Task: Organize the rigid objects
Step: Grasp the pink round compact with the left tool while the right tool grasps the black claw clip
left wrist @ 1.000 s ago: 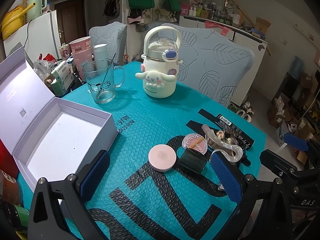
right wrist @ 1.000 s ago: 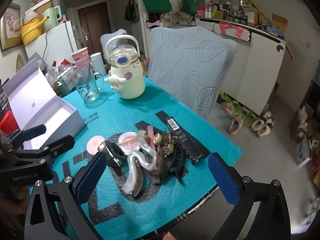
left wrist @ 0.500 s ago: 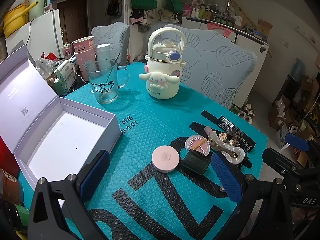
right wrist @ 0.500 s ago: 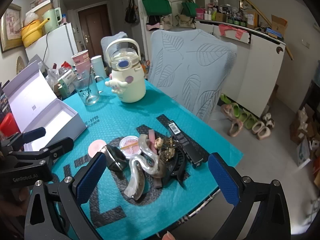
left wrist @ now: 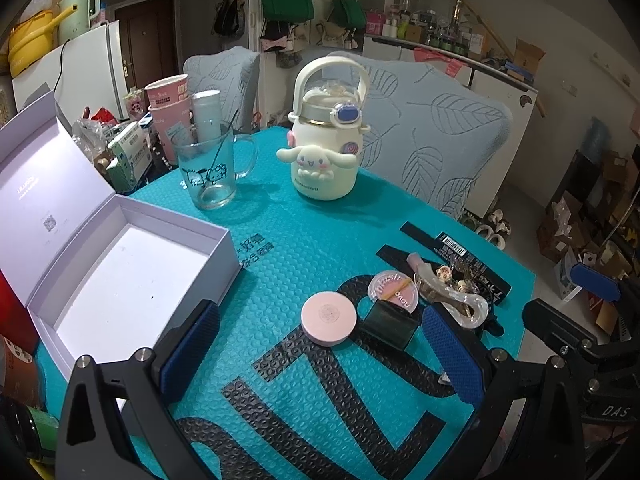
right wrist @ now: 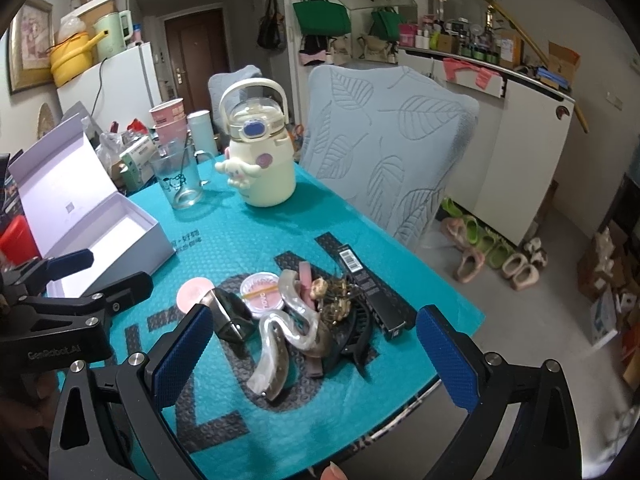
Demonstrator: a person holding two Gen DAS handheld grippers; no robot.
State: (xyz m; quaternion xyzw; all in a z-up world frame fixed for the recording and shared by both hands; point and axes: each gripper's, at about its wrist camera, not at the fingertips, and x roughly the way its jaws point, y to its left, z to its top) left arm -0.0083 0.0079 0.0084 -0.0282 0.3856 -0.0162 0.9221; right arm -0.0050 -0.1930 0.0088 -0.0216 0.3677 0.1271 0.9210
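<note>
An open lilac box (left wrist: 120,280) (right wrist: 100,236) lies at the table's left, its lid tilted back. On the teal bubble mat a pink round compact (left wrist: 329,318) (right wrist: 193,296), a clear blush pot (left wrist: 394,292) (right wrist: 262,289), a dark square bottle (left wrist: 387,325) (right wrist: 231,316), pearly hair claws (left wrist: 452,300) (right wrist: 286,332) and a long black box (left wrist: 472,256) (right wrist: 370,292) lie bunched together. My left gripper (left wrist: 320,354) hangs open above the mat, the pink compact between its fingers' lines. My right gripper (right wrist: 308,356) is open over the hair claws, holding nothing.
A cream character jug (left wrist: 326,148) (right wrist: 258,160) and a glass mug with a spoon (left wrist: 210,172) (right wrist: 180,180) stand at the back. Pink cups (left wrist: 168,100) and clutter crowd the far left. Leaf-patterned chairs (right wrist: 384,152) border the table; its right edge drops to the floor with shoes (right wrist: 488,248).
Both grippers have drawn slightly up and back, so the table objects sit a little lower and smaller in view. Nothing on the table has moved.
</note>
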